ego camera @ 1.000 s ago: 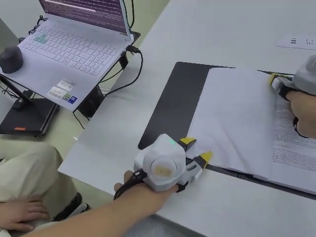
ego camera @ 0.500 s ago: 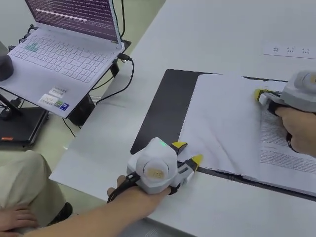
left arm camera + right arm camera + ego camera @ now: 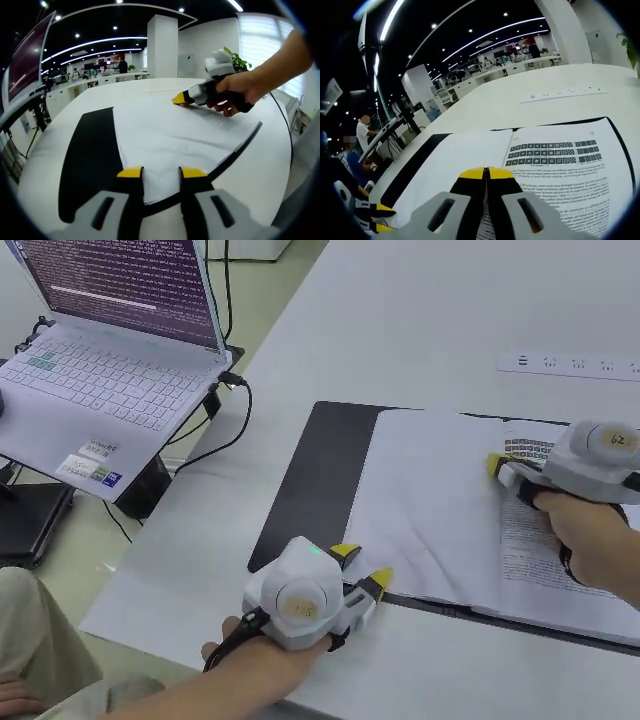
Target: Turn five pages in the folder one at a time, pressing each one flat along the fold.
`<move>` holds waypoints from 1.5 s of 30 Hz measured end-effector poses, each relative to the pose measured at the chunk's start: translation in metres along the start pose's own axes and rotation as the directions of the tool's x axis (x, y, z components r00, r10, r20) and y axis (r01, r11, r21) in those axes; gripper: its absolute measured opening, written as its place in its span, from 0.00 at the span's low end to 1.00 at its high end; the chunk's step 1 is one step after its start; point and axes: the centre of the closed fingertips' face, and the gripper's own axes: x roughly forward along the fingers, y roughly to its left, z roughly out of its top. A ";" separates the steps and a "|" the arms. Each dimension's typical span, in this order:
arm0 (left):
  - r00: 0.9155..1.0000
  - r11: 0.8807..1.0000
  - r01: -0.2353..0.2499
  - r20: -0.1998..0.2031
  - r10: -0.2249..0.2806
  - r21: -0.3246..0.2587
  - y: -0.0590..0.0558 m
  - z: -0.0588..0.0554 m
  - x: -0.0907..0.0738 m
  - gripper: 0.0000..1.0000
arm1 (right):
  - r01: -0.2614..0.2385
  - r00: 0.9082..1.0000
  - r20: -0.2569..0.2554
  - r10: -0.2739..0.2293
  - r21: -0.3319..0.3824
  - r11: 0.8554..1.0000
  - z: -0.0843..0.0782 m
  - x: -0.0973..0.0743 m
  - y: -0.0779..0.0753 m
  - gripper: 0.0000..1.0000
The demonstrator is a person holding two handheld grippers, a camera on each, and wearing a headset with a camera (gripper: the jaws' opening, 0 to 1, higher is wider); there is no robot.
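A silver laptop (image 3: 110, 380) stands left of the smooth white counter (image 3: 400, 330). The folder (image 3: 320, 470) lies open there, its matte black cover flat. My left gripper (image 3: 362, 565) is at the folder's near edge, its yellow-tipped fingers parted and empty, by the blank sheet (image 3: 430, 500). My right gripper (image 3: 497, 468), fingers pressed together, is at the fold beside the printed page (image 3: 528, 540).
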 end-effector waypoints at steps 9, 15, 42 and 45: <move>1.000 1.000 -0.002 0.002 0.002 0.000 0.000 0.000 0.000 0.26 | -0.002 1.000 0.013 0.002 0.032 0.999 -0.006 -0.009 0.000 0.00; 1.000 1.000 -0.002 0.003 0.002 0.001 -0.001 0.000 0.000 0.26 | -0.016 1.000 0.016 0.016 0.048 0.999 -0.013 -0.017 0.003 0.00; 1.000 1.000 -0.005 0.004 0.005 -0.001 0.000 -0.001 0.000 0.26 | -0.078 0.997 0.019 0.076 0.086 0.993 -0.051 -0.066 0.030 0.00; 1.000 1.000 -0.005 0.003 0.005 -0.001 0.000 -0.001 0.000 0.26 | -0.094 0.996 0.010 0.093 0.090 0.991 -0.058 -0.072 0.035 0.00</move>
